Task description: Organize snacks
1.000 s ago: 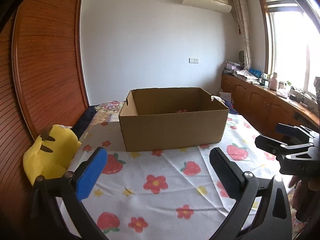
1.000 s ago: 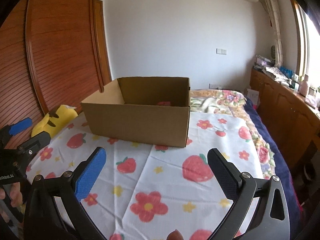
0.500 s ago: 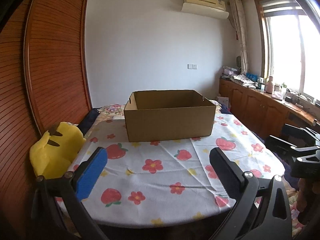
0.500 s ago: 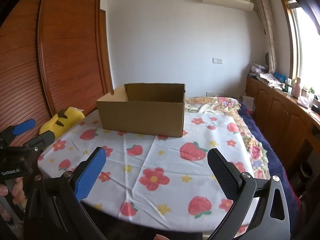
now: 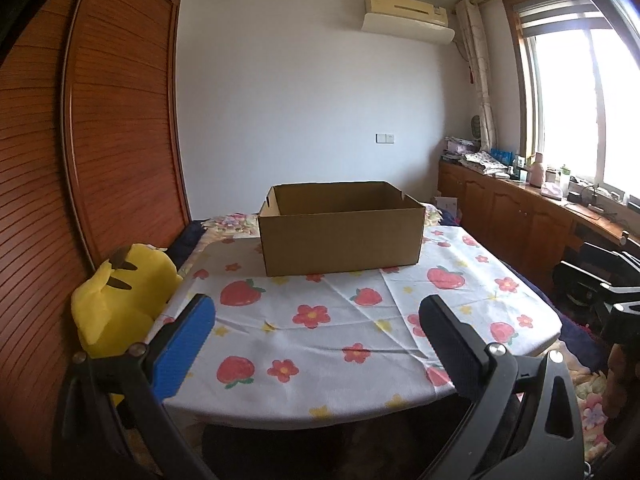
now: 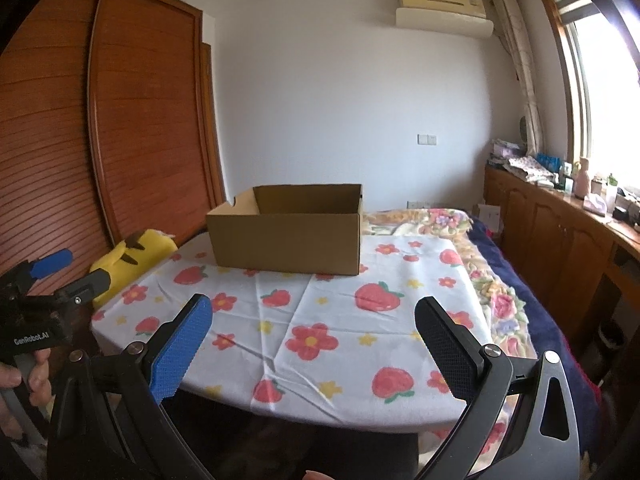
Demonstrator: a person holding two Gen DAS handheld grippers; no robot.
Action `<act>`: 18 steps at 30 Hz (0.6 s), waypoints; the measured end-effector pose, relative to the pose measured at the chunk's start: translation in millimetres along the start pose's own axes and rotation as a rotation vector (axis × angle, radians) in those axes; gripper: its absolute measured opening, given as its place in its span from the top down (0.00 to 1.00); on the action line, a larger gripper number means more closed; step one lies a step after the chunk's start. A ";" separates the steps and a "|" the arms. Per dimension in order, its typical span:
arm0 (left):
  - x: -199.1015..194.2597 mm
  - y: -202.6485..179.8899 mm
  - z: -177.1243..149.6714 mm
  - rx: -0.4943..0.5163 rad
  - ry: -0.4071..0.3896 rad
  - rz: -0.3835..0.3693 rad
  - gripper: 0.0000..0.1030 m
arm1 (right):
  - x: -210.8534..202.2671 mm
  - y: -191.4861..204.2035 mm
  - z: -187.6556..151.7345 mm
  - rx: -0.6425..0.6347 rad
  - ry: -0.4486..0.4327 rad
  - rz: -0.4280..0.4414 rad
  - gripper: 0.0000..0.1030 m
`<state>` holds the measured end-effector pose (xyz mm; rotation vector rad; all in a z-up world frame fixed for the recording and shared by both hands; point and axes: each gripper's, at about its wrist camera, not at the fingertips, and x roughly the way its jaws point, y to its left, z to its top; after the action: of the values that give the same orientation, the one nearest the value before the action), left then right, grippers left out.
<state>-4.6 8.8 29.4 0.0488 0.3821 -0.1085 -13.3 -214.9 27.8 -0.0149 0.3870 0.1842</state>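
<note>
An open brown cardboard box [image 5: 340, 236] [image 6: 286, 238] stands at the far side of a table with a strawberry-and-flower cloth [image 5: 328, 324] [image 6: 320, 320]. Its inside is hidden from this low angle, and no snacks show on the cloth. My left gripper [image 5: 316, 312] hangs open near the table's front edge with nothing between its fingers. It also shows at the left edge of the right wrist view, left gripper [image 6: 68, 270]. My right gripper [image 6: 312, 314] is open and empty too, back from the front edge.
A yellow plush toy [image 5: 120, 300] [image 6: 134, 254] leans at the table's left side against a wooden slatted wardrobe [image 5: 80, 180]. Low wooden cabinets [image 5: 520, 220] with clutter run under the window at right. A bed with a floral blanket [image 6: 460, 224] lies behind the table.
Both grippers have drawn back and away from the box, so the table's front edge has come into view. Both stayed open and empty.
</note>
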 end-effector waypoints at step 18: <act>-4.4 0.1 -3.0 -0.006 -0.001 0.016 0.00 | -2.0 0.4 -2.4 -0.001 -0.002 -0.010 0.00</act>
<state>-9.7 9.5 28.3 0.0461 0.3808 -0.0917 -16.1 -215.0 26.3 -0.0180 0.3846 0.1746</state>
